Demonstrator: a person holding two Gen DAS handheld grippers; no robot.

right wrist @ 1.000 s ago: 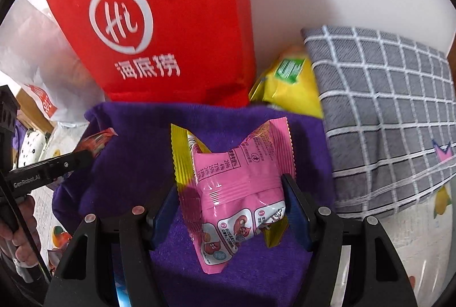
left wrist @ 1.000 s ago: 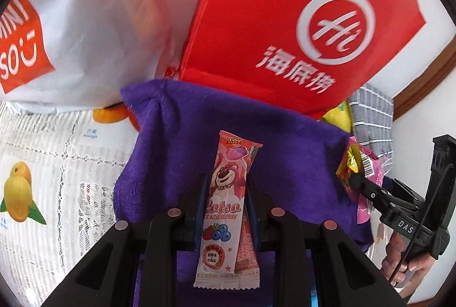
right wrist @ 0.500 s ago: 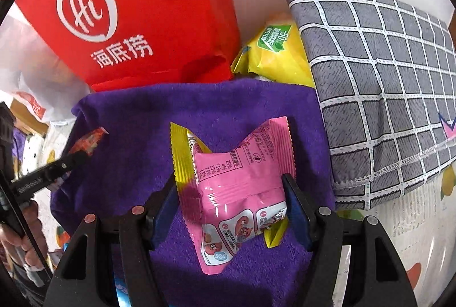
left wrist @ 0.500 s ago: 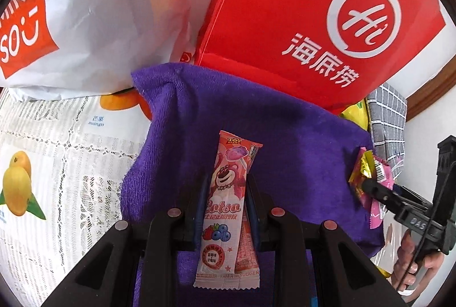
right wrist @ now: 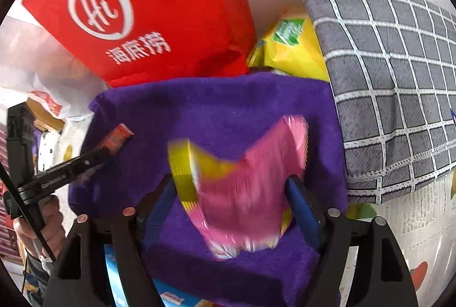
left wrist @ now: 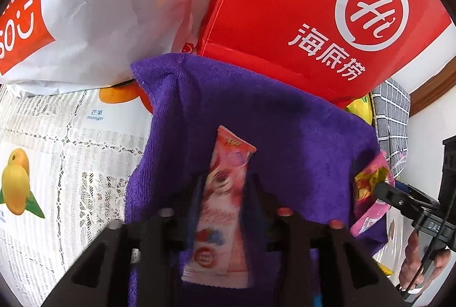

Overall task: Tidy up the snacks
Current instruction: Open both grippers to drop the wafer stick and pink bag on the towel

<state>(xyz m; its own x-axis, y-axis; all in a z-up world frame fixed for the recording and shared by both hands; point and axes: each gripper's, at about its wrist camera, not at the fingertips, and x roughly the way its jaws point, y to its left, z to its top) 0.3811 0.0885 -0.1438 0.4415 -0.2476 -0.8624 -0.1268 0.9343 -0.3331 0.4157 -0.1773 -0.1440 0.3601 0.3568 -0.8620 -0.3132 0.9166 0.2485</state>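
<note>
My left gripper (left wrist: 225,187) is shut on a long pink candy-bar wrapper (left wrist: 222,210) with a bear on it, held over a purple towel (left wrist: 256,113). My right gripper (right wrist: 230,190) is shut on a pink and yellow snack packet (right wrist: 242,193), blurred, over the same purple towel (right wrist: 216,113). The right gripper and its packet (left wrist: 370,193) show at the right edge of the left wrist view. The left gripper with the pink bar (right wrist: 114,139) shows at the left of the right wrist view.
A red bag (left wrist: 313,8) with white lettering stands behind the towel, also in the right wrist view (right wrist: 136,13). A white bag (left wrist: 94,8) lies left of it. A yellow snack bag (right wrist: 290,47) and a grey checked cloth (right wrist: 393,79) sit at the right. A fruit-print tablecloth (left wrist: 57,150) covers the table.
Both grippers have drawn back from the red bag, so more of the purple towel shows. Both snacks stay held; the pink and yellow packet now looks blurred.
</note>
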